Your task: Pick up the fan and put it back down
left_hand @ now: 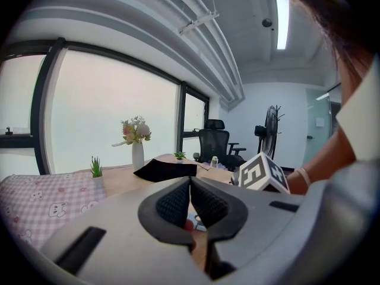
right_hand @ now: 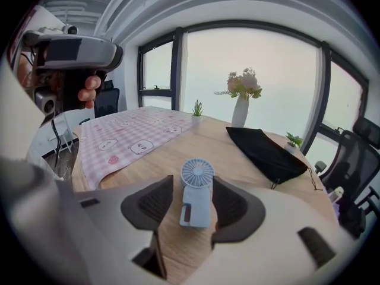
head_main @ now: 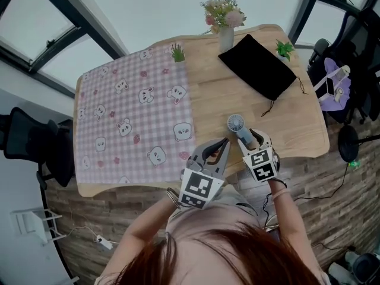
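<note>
A small light-blue hand fan [right_hand: 197, 174] lies flat on the wooden table [right_hand: 219, 141], its round head pointing away from me. My right gripper [right_hand: 193, 183] is open and low over it, one jaw on each side of the fan's handle, with a gap on the left side. In the head view the fan [head_main: 236, 123] sits near the table's front edge, with the right gripper [head_main: 251, 140] just behind it. My left gripper [head_main: 221, 145] hangs beside it to the left, off the fan. In the left gripper view that gripper [left_hand: 190, 184] is shut with nothing held.
A pink checked cloth [head_main: 133, 120] covers the table's left half. A black pouch [head_main: 258, 67], a vase of flowers [head_main: 225, 37] and two small green plants [head_main: 177, 53] [head_main: 284, 49] stand toward the back. Office chairs [head_main: 35, 141] stand beside the table.
</note>
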A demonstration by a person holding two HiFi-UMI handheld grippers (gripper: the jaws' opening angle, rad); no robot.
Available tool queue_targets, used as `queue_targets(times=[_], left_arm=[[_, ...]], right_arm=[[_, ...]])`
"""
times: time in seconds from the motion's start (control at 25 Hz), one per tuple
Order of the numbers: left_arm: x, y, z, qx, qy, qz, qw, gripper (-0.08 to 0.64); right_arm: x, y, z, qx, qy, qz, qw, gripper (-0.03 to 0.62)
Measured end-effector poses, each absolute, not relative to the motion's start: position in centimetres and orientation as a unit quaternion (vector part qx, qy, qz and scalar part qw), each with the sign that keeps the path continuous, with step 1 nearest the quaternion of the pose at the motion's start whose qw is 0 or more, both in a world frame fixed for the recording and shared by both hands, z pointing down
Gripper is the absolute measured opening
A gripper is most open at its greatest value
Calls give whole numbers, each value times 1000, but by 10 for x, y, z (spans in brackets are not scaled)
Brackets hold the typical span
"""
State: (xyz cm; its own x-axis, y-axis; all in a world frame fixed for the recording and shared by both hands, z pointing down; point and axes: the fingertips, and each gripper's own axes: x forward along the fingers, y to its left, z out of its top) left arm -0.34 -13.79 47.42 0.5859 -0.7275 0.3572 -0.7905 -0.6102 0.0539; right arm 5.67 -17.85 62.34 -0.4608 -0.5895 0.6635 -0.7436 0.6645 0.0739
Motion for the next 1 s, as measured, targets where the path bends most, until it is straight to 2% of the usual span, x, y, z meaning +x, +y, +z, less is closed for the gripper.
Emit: queue_targets(times=[1.0], left_arm=[[-20, -173, 509, 897, -390, 152, 143, 11]], right_arm=[[52, -198, 697, 388, -810, 183, 399, 238]])
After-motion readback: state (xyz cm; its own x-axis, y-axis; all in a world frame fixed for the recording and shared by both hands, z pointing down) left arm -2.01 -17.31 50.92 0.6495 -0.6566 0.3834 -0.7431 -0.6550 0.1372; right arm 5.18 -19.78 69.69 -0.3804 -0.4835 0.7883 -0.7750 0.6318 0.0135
